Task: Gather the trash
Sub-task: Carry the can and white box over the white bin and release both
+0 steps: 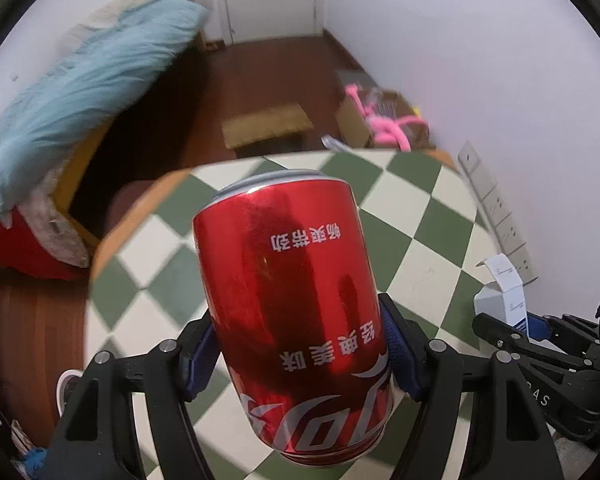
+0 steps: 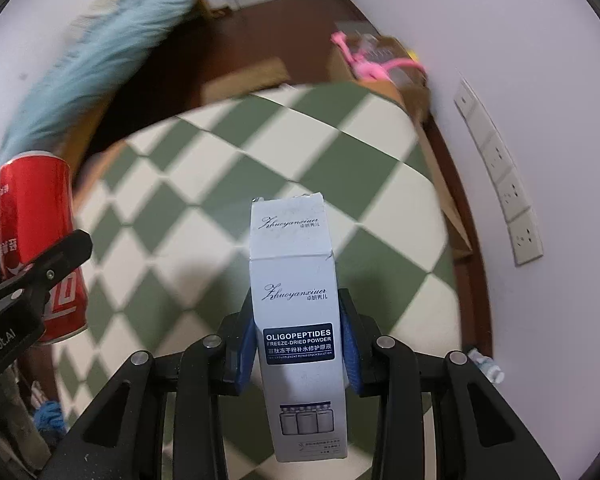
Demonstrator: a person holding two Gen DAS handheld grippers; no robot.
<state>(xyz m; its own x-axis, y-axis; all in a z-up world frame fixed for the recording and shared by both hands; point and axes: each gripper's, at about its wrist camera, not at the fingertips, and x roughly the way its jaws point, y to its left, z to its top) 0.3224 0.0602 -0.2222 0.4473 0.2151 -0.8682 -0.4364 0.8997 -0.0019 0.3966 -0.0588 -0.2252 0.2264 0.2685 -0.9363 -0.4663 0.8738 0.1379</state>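
Note:
A red soda can [image 1: 300, 304], upside down by its print, is held above the green-and-white checked table [image 1: 428, 240]. My left gripper [image 1: 300, 356] is shut on it, blue pads pressing both sides. In the right wrist view my right gripper [image 2: 300, 344] is shut on a tall white cosmetics box [image 2: 298, 320] with an open top flap, also lifted over the checked table [image 2: 220, 184]. The can [image 2: 36, 224] shows at that view's left edge with the left gripper's finger across it. The white box [image 1: 504, 296] shows at the right of the left wrist view.
A bed with a light blue blanket [image 1: 84, 92] lies to the left. A cardboard box [image 1: 380, 120] with a pink item stands on the brown floor beyond the table. A low stool [image 1: 266, 126] sits past the table edge. Wall sockets [image 2: 500, 168] line the right wall.

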